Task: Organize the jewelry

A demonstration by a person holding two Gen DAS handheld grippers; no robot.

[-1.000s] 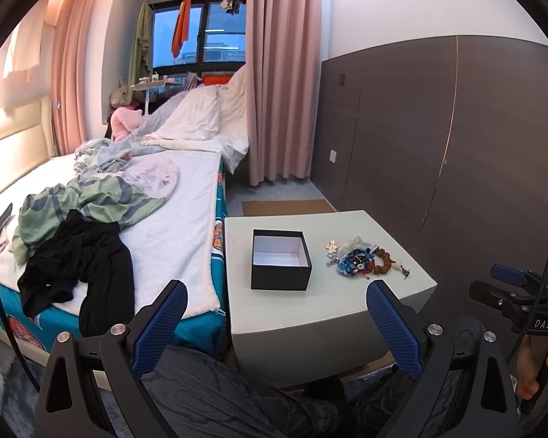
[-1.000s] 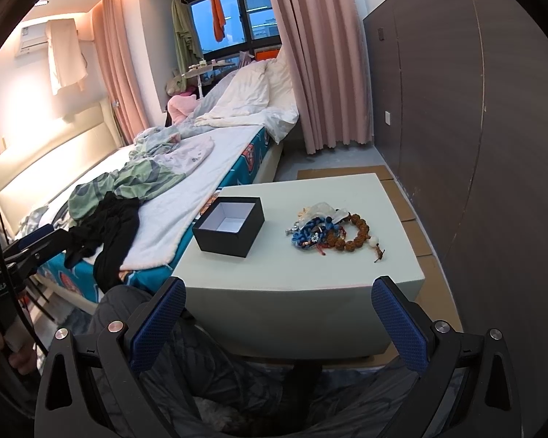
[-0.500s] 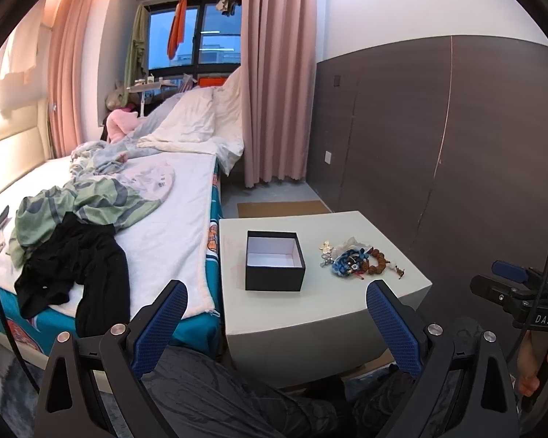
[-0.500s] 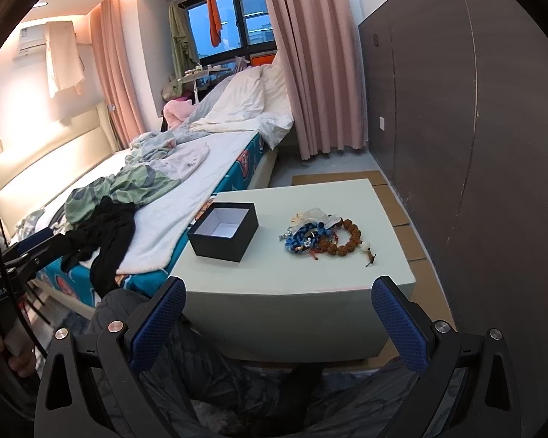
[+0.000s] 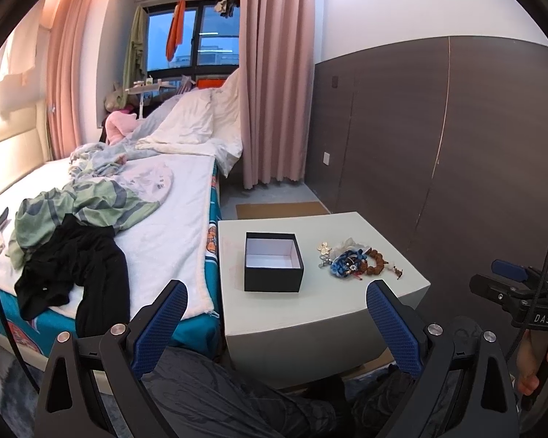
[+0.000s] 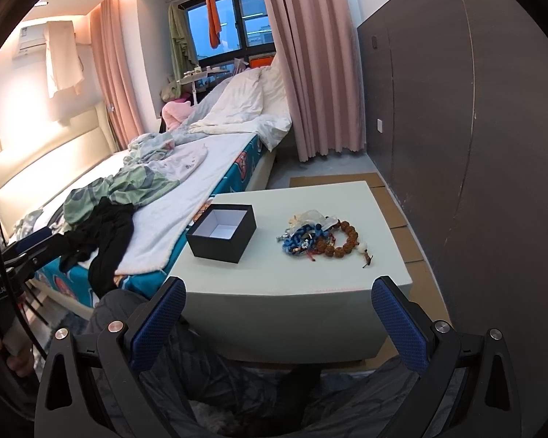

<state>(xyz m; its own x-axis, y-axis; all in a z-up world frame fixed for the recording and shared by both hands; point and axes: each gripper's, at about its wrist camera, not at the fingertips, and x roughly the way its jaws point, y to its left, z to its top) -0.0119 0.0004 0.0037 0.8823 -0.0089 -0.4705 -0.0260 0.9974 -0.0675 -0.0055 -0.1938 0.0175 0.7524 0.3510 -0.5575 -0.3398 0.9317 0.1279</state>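
An open black box [image 5: 273, 266] [image 6: 221, 233] with a white inside stands on a pale green low table [image 5: 310, 310] [image 6: 292, 273]. To its right lies a jewelry heap [image 5: 350, 259] [image 6: 318, 237]: a blue braided cord, a brown bead bracelet [image 6: 341, 241], small metal charms. My left gripper [image 5: 276, 306] is open, held back from the table's near edge with nothing between its fingers. My right gripper [image 6: 279, 304] is also open and empty, short of the table front. Each gripper shows at the edge of the other's view.
A bed [image 5: 146, 219] with strewn clothes lies left of the table, touching its side. A dark panelled wall [image 5: 456, 146] runs along the right. Pink curtains [image 5: 274, 91] and a window are at the back. A person's knees in dark trousers [image 6: 237, 394] are below the grippers.
Both views have shifted slightly: the table, box and jewelry sit a little lower and nearer than a second ago. Both grippers stay open and empty.
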